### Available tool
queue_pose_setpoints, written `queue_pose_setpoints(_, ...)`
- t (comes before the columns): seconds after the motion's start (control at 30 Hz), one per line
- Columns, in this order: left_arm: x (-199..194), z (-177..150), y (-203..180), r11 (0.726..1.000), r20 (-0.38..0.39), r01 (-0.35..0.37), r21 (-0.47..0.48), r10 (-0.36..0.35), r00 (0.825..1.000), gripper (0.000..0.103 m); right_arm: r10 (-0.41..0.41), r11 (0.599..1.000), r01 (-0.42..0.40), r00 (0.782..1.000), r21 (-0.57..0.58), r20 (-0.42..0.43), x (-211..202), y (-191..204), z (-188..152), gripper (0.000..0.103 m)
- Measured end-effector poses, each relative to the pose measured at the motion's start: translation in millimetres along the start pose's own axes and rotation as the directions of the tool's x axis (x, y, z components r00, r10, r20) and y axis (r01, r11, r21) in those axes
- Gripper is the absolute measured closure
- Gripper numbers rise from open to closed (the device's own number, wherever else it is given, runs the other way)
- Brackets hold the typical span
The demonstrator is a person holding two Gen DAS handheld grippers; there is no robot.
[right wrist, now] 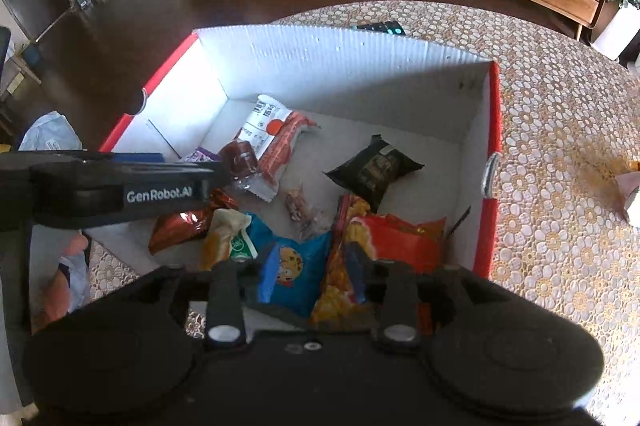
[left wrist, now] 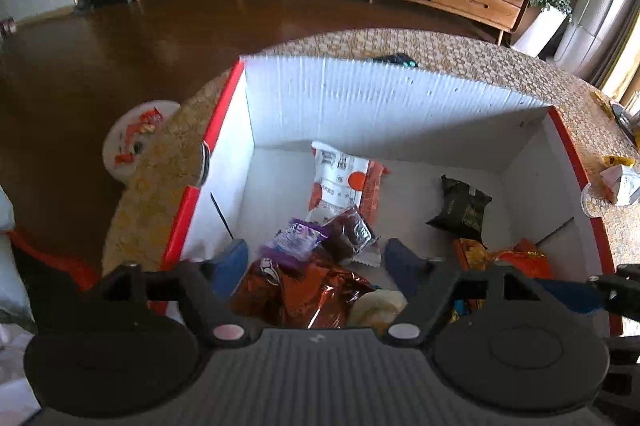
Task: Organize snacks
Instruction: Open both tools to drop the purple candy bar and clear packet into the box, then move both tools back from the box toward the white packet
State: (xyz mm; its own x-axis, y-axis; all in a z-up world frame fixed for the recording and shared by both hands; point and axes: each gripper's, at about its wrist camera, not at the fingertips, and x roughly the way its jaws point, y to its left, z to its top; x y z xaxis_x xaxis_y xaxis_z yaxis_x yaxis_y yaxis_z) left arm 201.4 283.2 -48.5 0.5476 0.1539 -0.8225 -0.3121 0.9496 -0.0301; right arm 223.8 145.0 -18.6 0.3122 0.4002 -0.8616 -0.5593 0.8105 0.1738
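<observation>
A white corrugated box (left wrist: 400, 86) (right wrist: 340, 44) with red outer sides stands on the lace-covered table and holds several snack packets. My left gripper (left wrist: 316, 260) hangs open over its near left part. A purple packet (left wrist: 298, 236), a dark brown packet (left wrist: 348, 232) and a copper bag (left wrist: 304, 290) lie loose between and below its fingers. My right gripper (right wrist: 298, 274) is open over the near right part, with a blue cookie packet (right wrist: 290, 268) and an orange bag (right wrist: 336, 286) lying under the gap. In the right wrist view, the left gripper's black body (right wrist: 160, 192) crosses from the left.
Deeper in the box lie a white-and-orange packet (left wrist: 340, 178) (right wrist: 266, 120), a black packet (left wrist: 460, 208) (right wrist: 374, 166) and a red bag (right wrist: 404, 238). A remote (right wrist: 380, 27) lies behind the box. A torn packet (left wrist: 622, 182) sits on the table to the right. A white stool (left wrist: 136, 142) stands to the left.
</observation>
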Motion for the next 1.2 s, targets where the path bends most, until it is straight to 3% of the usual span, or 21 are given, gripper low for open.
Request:
queue_pose_setpoints(0.27,-20.6,-4.1,-7.5,1.000,0.021,0.016,0.015,-0.016,1.000,0.027,0.014,1.000,-0.014,0.999,0.009,0.052,-26.4,-5.7,-6.6,0.033)
queue_pose_setpoints(0.67,-67.6,-12.4,-28.5,0.998,0.088,0.046,0.050,-0.050,0.995,0.027,0.042,0.999,-0.046,0.990,0.029,0.132,-68.0,-15.9,-20.6,0.008)
queue_pose_setpoints(1.0,-102.6,-19.0,-56.0,0.992,0.137,0.073,0.105,-0.087,0.987,0.026,0.039,0.998,-0.048,0.983,0.042,0.180,-105.8,-37.4,-44.0,0.004)
queue_pose_setpoints(1.07,-106.8,-20.8,-63.3,0.990,0.143,0.081,0.118,-0.097,0.985,0.020,0.030,0.998,-0.041,0.981,0.050,0.193,-115.1,-44.9,-49.1,0.003)
queue_pose_setpoints(1.2,-114.3,-24.7,-79.8,0.984,0.165,0.103,0.144,-0.127,0.978,0.019,0.009,0.997,-0.026,0.977,0.076,0.212,-132.5,-65.2,-59.9,0.002)
